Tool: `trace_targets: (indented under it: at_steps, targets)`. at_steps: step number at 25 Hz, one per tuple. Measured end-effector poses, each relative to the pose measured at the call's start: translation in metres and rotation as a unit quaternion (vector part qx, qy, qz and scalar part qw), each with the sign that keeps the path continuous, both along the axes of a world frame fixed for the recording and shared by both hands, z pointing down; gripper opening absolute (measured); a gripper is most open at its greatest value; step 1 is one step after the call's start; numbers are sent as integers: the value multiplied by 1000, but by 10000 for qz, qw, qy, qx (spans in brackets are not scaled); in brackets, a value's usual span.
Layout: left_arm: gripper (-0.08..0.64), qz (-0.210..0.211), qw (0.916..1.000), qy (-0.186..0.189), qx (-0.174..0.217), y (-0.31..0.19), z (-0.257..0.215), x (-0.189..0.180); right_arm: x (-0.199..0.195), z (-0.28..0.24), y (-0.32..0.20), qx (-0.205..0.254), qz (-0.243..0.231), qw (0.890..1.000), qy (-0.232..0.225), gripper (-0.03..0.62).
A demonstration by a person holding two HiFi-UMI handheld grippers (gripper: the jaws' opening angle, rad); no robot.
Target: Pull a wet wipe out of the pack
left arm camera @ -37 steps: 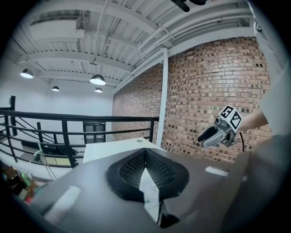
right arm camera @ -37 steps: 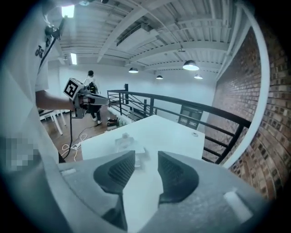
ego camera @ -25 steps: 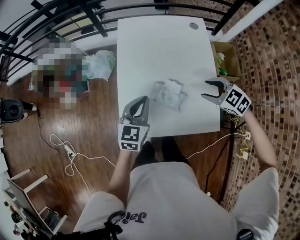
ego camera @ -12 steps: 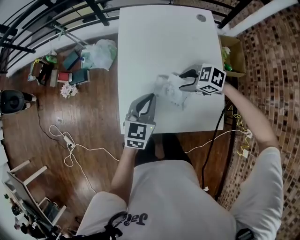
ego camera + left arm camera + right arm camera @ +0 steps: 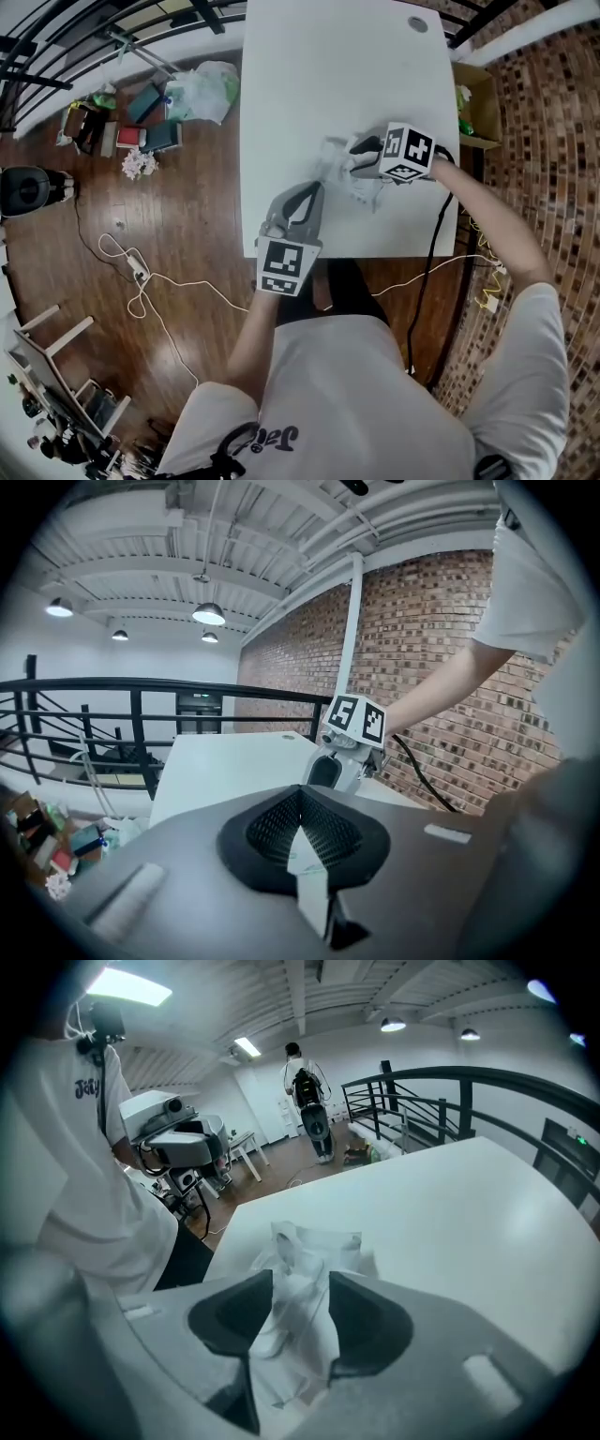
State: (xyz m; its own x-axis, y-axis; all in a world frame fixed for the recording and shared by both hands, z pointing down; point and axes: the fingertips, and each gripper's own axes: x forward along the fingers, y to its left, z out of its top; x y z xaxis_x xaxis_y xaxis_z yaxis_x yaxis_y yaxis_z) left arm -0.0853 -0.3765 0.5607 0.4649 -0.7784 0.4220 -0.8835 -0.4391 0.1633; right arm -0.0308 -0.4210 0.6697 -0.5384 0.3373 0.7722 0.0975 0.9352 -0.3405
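The wet wipe pack point(image 5: 367, 193) is a crumpled, pale translucent packet on the white table point(image 5: 309, 75), right of centre. My right gripper point(image 5: 355, 156) reaches down over it from the right. In the right gripper view its jaws point(image 5: 300, 1299) stand open around the bunched white wipe and wrapper point(image 5: 314, 1241); they have just been closing, with that material between them. My left gripper point(image 5: 316, 192) rests shut near the table's front edge, left of the pack and apart from it. From the left gripper view point(image 5: 300, 799) I see the right gripper's marker cube point(image 5: 356, 720) ahead.
A cardboard box point(image 5: 480, 111) stands off the table's right edge. A round cable hole point(image 5: 417, 23) is at the far right corner. Bags and small items point(image 5: 197, 89) lie on the wooden floor to the left, with a white cable point(image 5: 141, 281) there. A black railing runs behind.
My right gripper swung in from the table's right edge, leftwards and down, onto the pack, and its jaws now straddle it. The left gripper has barely shifted.
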Motion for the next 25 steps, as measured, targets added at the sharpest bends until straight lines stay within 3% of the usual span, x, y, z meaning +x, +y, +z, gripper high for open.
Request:
trace_targets:
  at_steps: [4,11,25]
  targets:
    - [17,-58,9999,55,-67,7,4,3,-2,5,4,179,-147,9997,38,142]
    - [17,-9,9999,33,-96,12,8,7,-1,3,8,360,-244,9991,4,-6]
    - [17,197,9997,44,122,16,-13,20,10,-54,6,927,-63,9955,-169,-9]
